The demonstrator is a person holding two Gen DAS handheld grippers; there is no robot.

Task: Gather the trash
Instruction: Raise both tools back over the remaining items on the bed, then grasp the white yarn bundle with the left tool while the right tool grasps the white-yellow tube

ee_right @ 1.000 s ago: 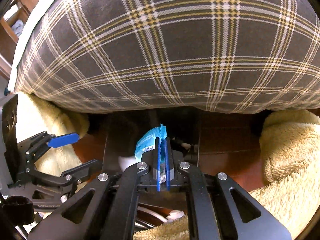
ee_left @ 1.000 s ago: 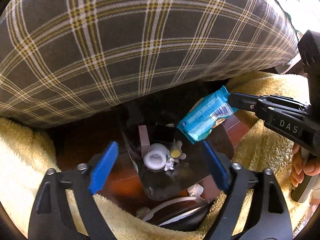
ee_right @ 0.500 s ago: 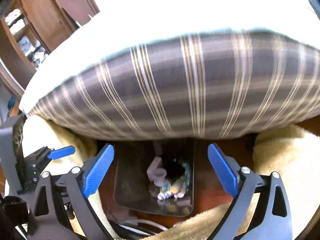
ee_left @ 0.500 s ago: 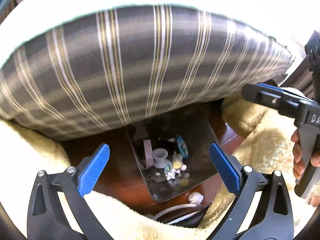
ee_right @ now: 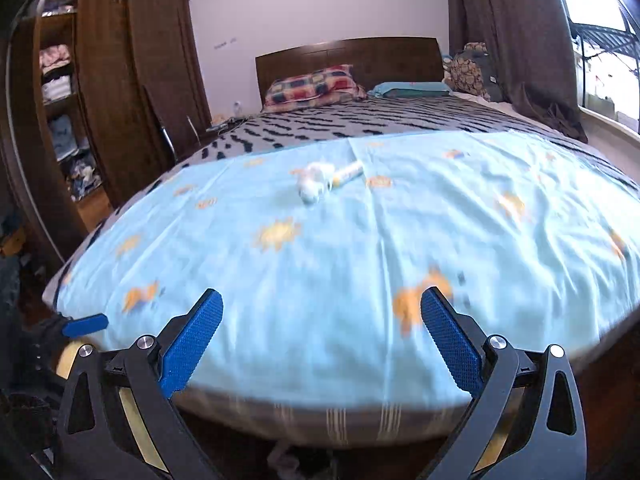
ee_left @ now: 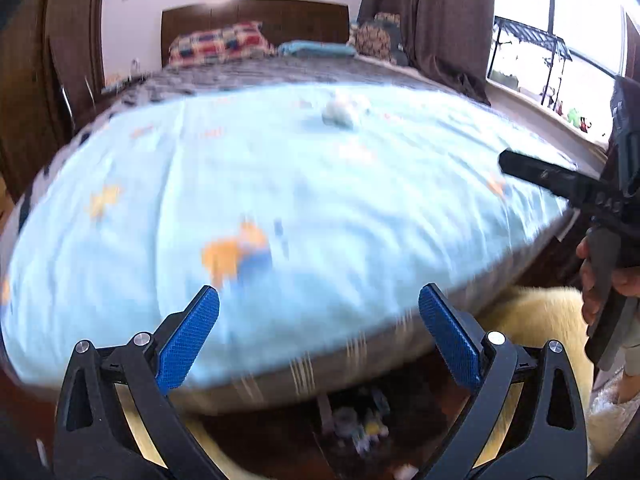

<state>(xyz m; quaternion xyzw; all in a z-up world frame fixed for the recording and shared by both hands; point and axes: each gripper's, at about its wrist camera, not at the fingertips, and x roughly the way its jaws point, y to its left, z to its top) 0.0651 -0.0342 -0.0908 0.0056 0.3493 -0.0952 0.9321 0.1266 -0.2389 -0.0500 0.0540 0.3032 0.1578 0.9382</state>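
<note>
Now lifted clear of the trash bin below the bed's foot edge, wrapper dropped inside, left gripper and right gripper both spread empty, facing the crumpled tissue and small tube mid-sheet.

Light blue sheet bears orange prints; the blanket behind is grey with black dashes; pillow checked red-blue.

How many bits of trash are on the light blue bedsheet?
2: a crumpled white wad near the middle of the light blue bedsheet, and a small white tube lying just beside it. Blur could hide more.
</note>
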